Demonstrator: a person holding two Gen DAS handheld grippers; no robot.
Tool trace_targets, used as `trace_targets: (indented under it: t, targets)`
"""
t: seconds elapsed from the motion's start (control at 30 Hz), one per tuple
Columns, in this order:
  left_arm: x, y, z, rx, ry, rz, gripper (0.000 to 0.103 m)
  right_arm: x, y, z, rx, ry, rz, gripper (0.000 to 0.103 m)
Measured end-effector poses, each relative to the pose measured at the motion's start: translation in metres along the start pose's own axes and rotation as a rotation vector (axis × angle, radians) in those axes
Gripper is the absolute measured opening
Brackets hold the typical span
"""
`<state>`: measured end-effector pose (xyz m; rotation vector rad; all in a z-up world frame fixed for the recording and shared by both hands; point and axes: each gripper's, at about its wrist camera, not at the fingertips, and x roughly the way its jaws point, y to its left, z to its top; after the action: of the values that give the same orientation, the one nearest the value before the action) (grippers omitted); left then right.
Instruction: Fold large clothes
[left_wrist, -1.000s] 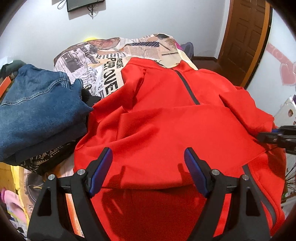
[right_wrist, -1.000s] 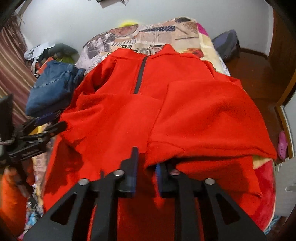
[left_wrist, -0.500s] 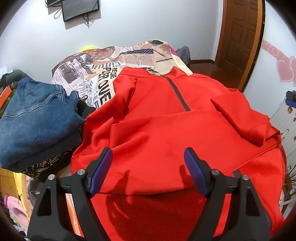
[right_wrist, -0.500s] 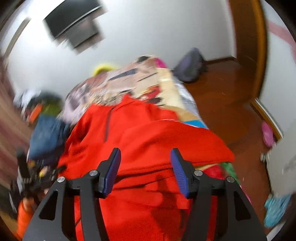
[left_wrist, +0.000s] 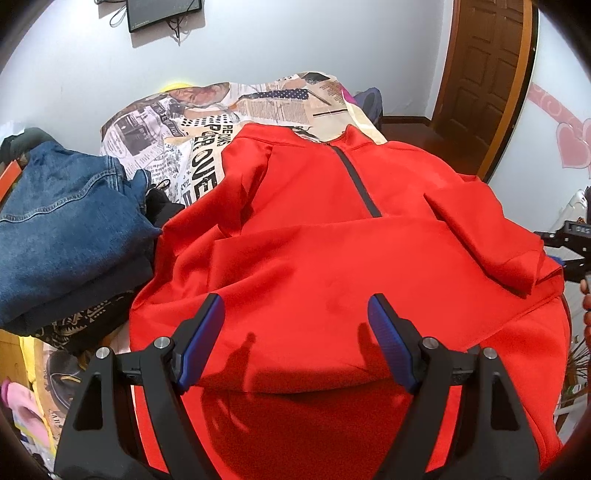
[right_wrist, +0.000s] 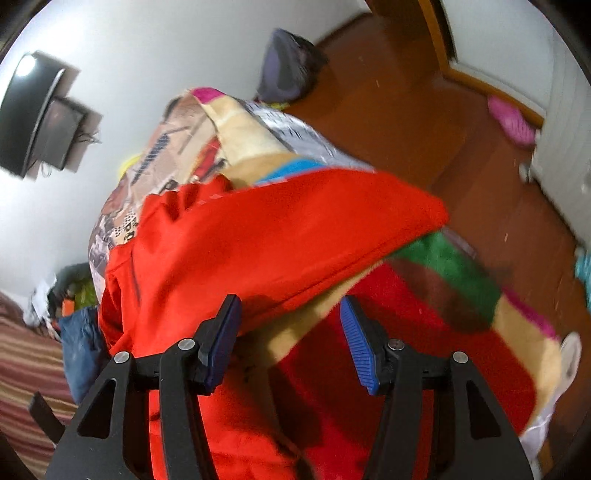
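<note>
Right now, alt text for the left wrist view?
A red zip-neck jacket lies spread on a newspaper-print bedspread, sleeves folded across its front. The left tongs hover open above its lower edge, gripping nothing. Folded denim sits to the left; a wooden door stands at the back right.

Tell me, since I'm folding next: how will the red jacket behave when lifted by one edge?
The red jacket will likely go floppy: its folded sleeve already drapes in soft creases. It looks thick, so probably somewhat heavy and sagging. Its smooth surface may slip between pads.
</note>
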<state>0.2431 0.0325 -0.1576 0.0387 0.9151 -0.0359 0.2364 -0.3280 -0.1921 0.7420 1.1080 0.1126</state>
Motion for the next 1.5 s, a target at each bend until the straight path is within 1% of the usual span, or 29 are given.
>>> trace_targets:
  t: [0.07,0.13,0.2,0.23,0.27,0.3,0.37,0.43,0.5,0.53,0.67,0.7,0.77,0.8,0.83,0.93,1.03,1.13,1.17,1.23,1.33,1.43,1.5]
  targets:
    - [0.001,0.0,0.0,-0.001,0.0,-0.001,0.079,0.005,-0.008,0.004,0.034,0.007,0.022,0.052]
    - [0.001,0.0,0.0,-0.002,-0.001,-0.002,0.079,0.007,-0.009,0.01,0.048,-0.004,0.032,0.052]
    - [0.001,0.0,0.001,-0.005,-0.004,-0.003,0.079,0.011,-0.007,0.018,0.045,-0.021,0.027,0.051]
    - [0.0,0.0,0.0,-0.007,-0.006,-0.004,0.079,0.011,-0.005,0.021,0.036,-0.033,0.011,0.048]
    - [-0.001,0.001,0.0,-0.008,-0.009,-0.004,0.079,0.01,-0.005,0.023,0.028,-0.042,-0.007,0.035]
    - [-0.001,0.002,0.0,-0.01,-0.011,-0.004,0.079,0.01,0.001,0.026,0.006,-0.049,-0.039,0.02]
    - [-0.003,0.004,0.001,-0.012,-0.016,-0.003,0.079,0.006,0.008,0.028,-0.03,-0.05,-0.037,0.01]
    - [-0.006,0.006,0.0,-0.015,-0.022,0.0,0.079,-0.003,0.024,0.028,-0.086,-0.077,-0.031,0.009]
    - [-0.008,0.011,-0.001,-0.022,-0.028,0.002,0.079,-0.02,0.054,0.025,-0.185,-0.138,-0.033,0.008]
    - [-0.009,0.012,-0.001,-0.024,-0.03,0.002,0.079,-0.026,0.064,0.024,-0.217,-0.153,-0.025,0.008]
    - [-0.016,0.02,-0.003,-0.035,-0.047,0.005,0.079,-0.053,0.12,0.013,-0.372,-0.198,0.047,0.008]
    - [-0.019,0.023,-0.003,-0.037,-0.054,0.01,0.079,-0.061,0.14,0.006,-0.426,-0.208,0.074,0.008]
    - [-0.023,0.027,-0.005,-0.044,-0.062,0.011,0.079,-0.067,0.167,-0.005,-0.497,-0.211,0.11,0.008]
    - [-0.027,0.032,-0.006,-0.052,-0.07,0.009,0.079,-0.07,0.186,-0.015,-0.548,-0.206,0.139,0.008]
    - [-0.03,0.035,-0.007,-0.058,-0.078,0.009,0.079,-0.068,0.196,-0.02,-0.573,-0.202,0.154,0.008]
    - [-0.041,0.049,-0.012,-0.078,-0.1,0.019,0.079,-0.058,0.241,-0.05,-0.691,-0.16,0.209,0.008]
    - [-0.05,0.065,-0.018,-0.104,-0.115,0.034,0.079,-0.03,0.269,-0.077,-0.78,-0.088,0.222,0.008]
    - [-0.057,0.085,-0.028,-0.134,-0.114,0.055,0.079,0.011,0.289,-0.116,-0.862,0.05,0.217,0.008]
    - [-0.058,0.091,-0.032,-0.142,-0.108,0.059,0.079,0.021,0.29,-0.123,-0.877,0.085,0.21,0.008]
    - [-0.057,0.1,-0.038,-0.156,-0.094,0.065,0.079,0.052,0.29,-0.152,-0.927,0.188,0.172,0.008]
    - [-0.056,0.11,-0.048,-0.171,-0.075,0.079,0.079,0.084,0.282,-0.179,-0.965,0.29,0.106,0.008]
    - [-0.057,0.114,-0.056,-0.184,-0.066,0.078,0.079,0.097,0.272,-0.184,-0.967,0.349,0.063,0.008]
    - [-0.057,0.114,-0.057,-0.182,-0.063,0.074,0.079,0.102,0.266,-0.183,-0.958,0.405,0.033,0.009]
